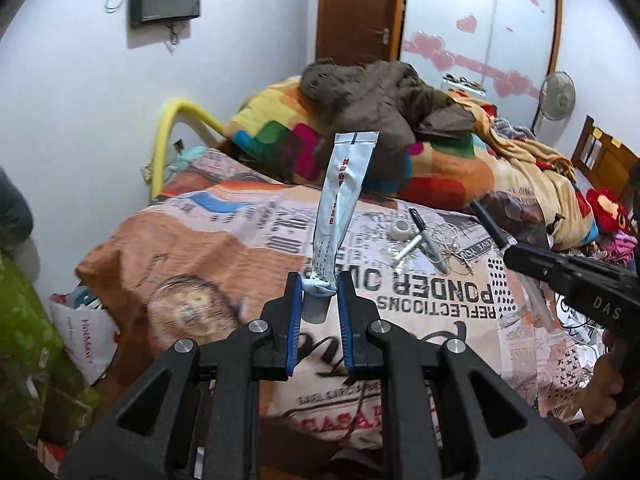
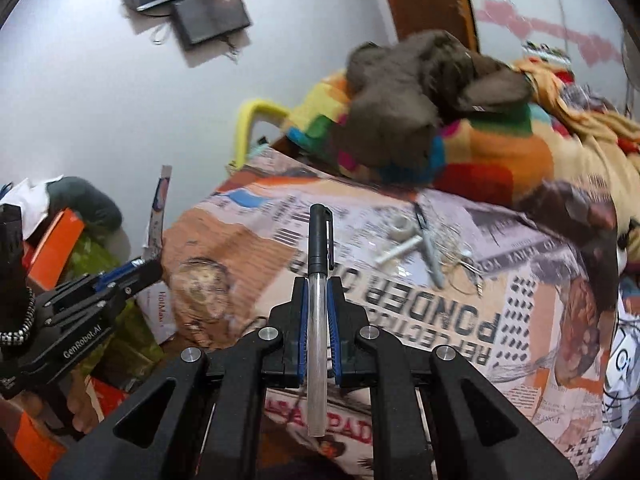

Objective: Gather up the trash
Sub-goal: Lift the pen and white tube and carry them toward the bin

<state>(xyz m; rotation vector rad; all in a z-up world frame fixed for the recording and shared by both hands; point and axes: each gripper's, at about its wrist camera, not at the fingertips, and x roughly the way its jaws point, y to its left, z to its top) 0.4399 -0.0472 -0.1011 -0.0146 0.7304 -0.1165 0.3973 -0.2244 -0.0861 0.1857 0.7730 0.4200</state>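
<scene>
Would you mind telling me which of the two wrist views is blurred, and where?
Left wrist view: mostly sharp; the wrapper in the left gripper and the bedspread print read clearly. Right wrist view: motion blur smears the brown garment and colourful blanket, while the pen in the right gripper stays crisp. Both bend straight lines near the edges.

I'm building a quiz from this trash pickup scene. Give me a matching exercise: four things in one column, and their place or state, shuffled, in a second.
Things:
1. pale blue wrapper
2. capped pen
3. marker
4. brown garment

Places or states:
A. lying loose on the printed bedspread beside a white tube
B. piled on the colourful blanket
C. pinched at its crumpled lower end in the left tongs
D. clamped lengthwise in the right tongs

Pairs: 1-C, 2-D, 3-A, 4-B
</scene>
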